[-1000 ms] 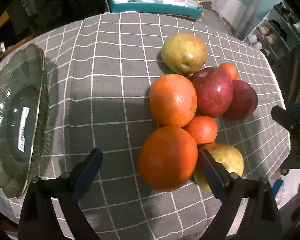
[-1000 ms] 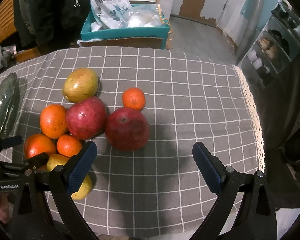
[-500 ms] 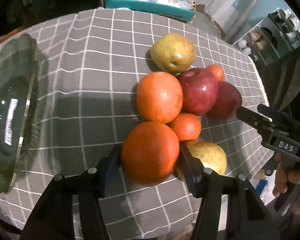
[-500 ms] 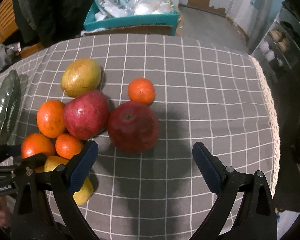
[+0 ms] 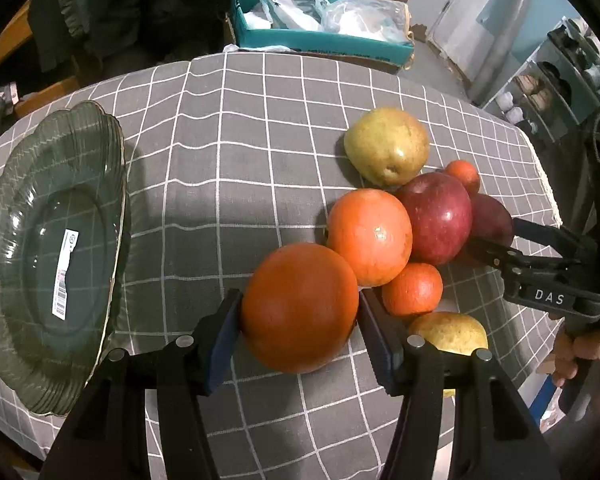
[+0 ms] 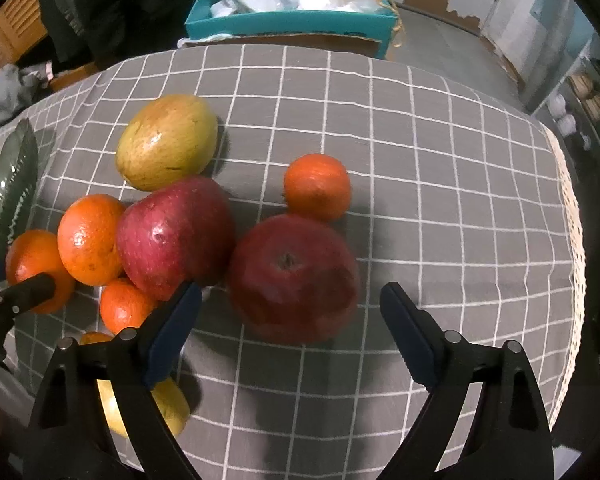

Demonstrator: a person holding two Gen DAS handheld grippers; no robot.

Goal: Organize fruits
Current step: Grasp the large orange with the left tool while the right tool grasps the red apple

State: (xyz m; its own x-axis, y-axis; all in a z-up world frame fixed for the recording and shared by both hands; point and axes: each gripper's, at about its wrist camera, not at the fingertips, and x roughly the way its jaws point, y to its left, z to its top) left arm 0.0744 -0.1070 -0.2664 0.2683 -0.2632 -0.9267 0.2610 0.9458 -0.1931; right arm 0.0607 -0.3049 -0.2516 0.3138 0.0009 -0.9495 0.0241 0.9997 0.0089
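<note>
Grey checked tablecloth (image 5: 240, 152), cluttered room behind. Left gripper (image 5: 300, 320) now clamped on the nearest large orange (image 5: 300, 306), pads on both flanks; a second ago spread wide and short of it. First pick secured, apparently lifted slightly. Right gripper (image 6: 290, 320) spread wide, closing on the red apple (image 6: 294, 278), not yet touching. Remaining fruit clustered just beside. Green glass plate (image 5: 28, 344) bare, well left: likely destination.

You see both views under dim, warm overhead light with dark fisheye corners that bend the tablecloth (image 5: 240, 168) grid. Soft shadows fall left of the fruit, small glints sit on the large orange (image 5: 370, 236), and the near apple (image 6: 294, 278) looks slightly blurred.
</note>
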